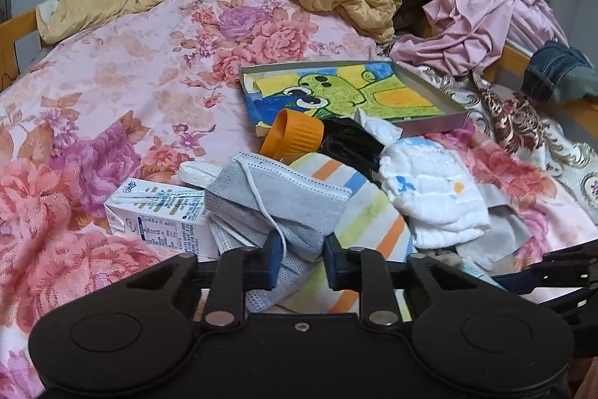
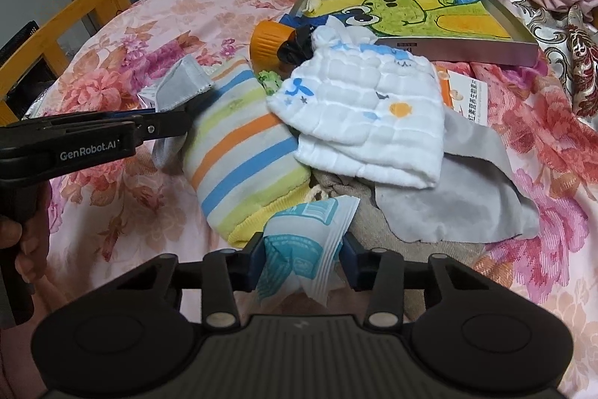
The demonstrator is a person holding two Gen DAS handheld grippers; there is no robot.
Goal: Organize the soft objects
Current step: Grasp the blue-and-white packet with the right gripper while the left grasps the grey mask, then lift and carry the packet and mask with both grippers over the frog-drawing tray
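Left wrist view: taken from behind the left hand-held gripper (image 1: 301, 258), tilted down across the bed (image 1: 112, 81), close over a pile of soft things. Right wrist view: taken from behind the right hand-held gripper (image 2: 302, 262), angled down more steeply, equally close. Shared by both: the striped cloth (image 1: 358, 208) (image 2: 243, 152), the white quilted cloth (image 1: 429, 189) (image 2: 370, 122) and the framed drawing (image 1: 347, 92) (image 2: 422, 14). The left hand-held gripper (image 2: 187, 122) is seen sidelong at the right view's left edge.

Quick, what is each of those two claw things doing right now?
Left gripper: closed on the grey face mask.
Right gripper: closed on the white and teal packet.
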